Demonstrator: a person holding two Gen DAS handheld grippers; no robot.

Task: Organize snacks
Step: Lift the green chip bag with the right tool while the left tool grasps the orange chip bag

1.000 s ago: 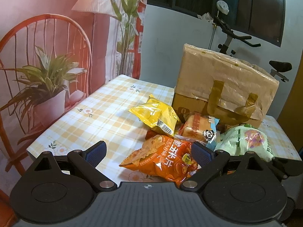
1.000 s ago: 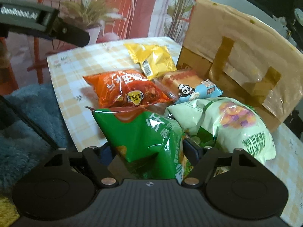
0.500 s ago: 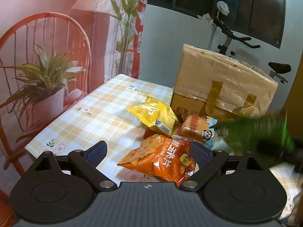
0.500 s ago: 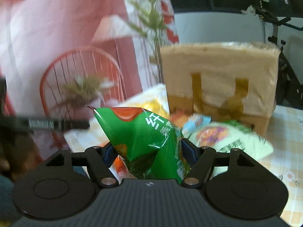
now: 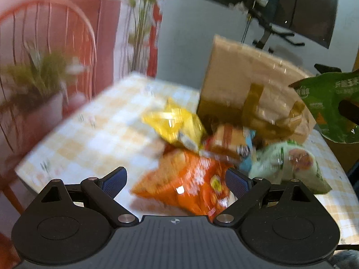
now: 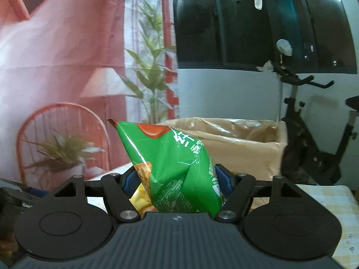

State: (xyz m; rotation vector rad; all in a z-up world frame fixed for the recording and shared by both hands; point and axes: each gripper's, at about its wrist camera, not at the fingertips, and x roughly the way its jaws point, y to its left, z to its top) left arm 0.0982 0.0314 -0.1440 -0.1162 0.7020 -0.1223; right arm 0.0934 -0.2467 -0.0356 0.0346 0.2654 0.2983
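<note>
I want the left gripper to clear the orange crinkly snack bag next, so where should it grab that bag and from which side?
Grip the orange crinkly snack bag across its puffy middle, coming down from the near table edge. It lies flat just ahead of the open left gripper, and its far end crowds the yellow foil packet.

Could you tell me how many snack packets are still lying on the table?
4: yellow bag, orange bag, bread packet, pale green bag, clustered before the box. Others may hide underneath.

Left claw (image 5: 176, 182): matte black body, ribbed grey deck bearing a small crosshair mark, two round side discs, triangular cut-outs, silver pivot screws, blue textured pads (image 5: 113, 181). Right claw (image 6: 176, 179): identical build, blue pads (image 6: 222, 178), silver screws.
</note>
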